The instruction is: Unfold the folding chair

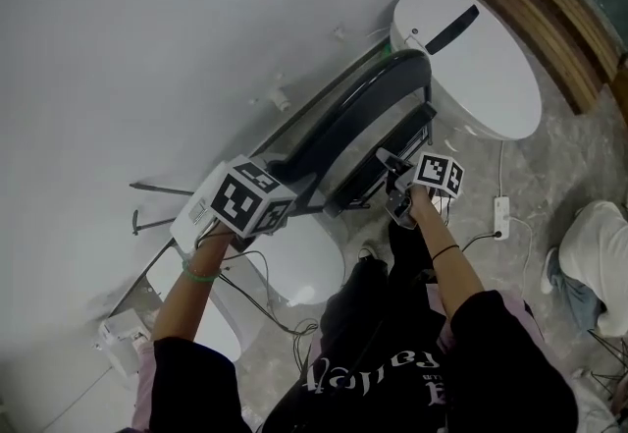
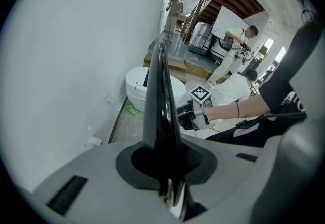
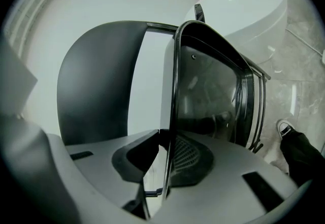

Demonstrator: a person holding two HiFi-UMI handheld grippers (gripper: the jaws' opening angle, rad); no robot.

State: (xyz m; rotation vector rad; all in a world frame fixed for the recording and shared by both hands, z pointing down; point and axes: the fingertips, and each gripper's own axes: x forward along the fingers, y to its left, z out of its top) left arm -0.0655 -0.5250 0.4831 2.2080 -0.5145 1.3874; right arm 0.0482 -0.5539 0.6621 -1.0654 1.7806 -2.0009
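2 hand-held grippers pinch a black folding chair of glossy plastic and thin metal tube [image 1: 365, 112]: left gripper [image 2: 170, 187] on the backrest edge [image 2: 161, 106], right gripper [image 3: 163, 167] on a rim [image 3: 172, 106], probably the seat's. It stands by the white wall [image 1: 147, 28]. Likely light, stiff, slippery; tubes grip best.

Black folding chair [image 1: 358, 117], partly open, near wall [image 1: 147, 28]

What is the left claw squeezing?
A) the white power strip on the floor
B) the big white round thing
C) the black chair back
C: in the left gripper view, the left claw is clamped on the thin edge of the black chair back.
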